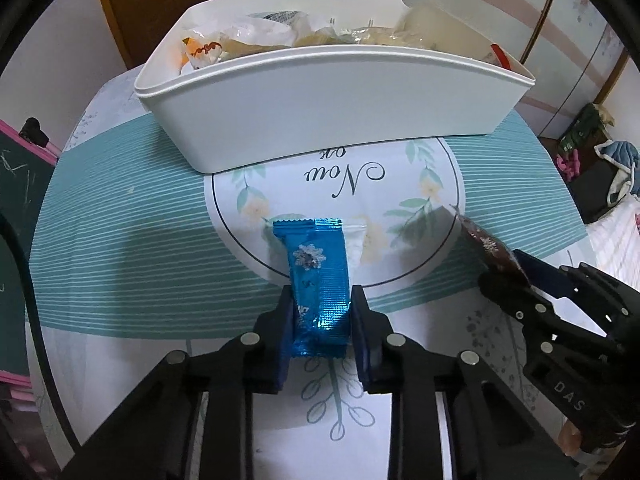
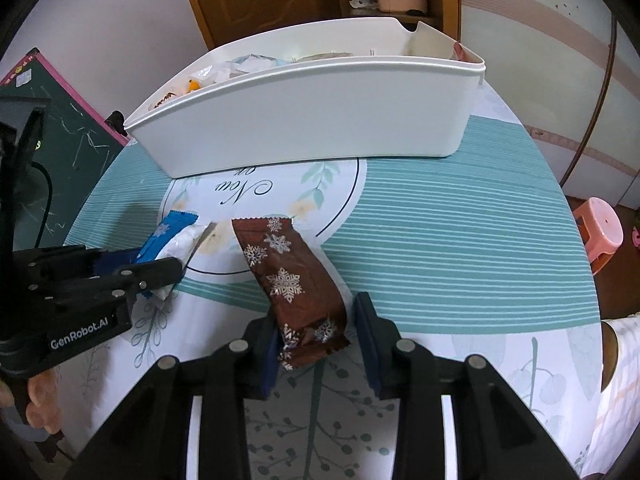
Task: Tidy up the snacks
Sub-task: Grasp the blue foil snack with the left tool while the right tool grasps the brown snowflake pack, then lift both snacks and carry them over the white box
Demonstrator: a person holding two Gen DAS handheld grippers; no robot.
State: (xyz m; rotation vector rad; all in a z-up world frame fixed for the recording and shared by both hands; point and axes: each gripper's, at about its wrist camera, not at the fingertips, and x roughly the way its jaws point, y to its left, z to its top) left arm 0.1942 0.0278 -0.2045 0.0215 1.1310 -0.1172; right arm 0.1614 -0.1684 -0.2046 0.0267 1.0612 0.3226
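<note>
Over striped tablecloth [image 1: 120, 248] before white bin [image 1: 320, 120]: left gripper [image 1: 320, 336] clamping blue packet [image 1: 320, 280], right gripper [image 2: 316, 336] apparently pinching brown packet [image 2: 292, 280]; light, crinkly, slippery—grip mid-body.

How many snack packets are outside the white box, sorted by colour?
Blue packet, in the left hand-held gripper: 1
Brown snowflake packet, between the fingers of the right hand-held gripper: 1
Clear or white packet, beside the blue one: 1
Total: 3
The white box holds more, too jumbled to count.
</note>
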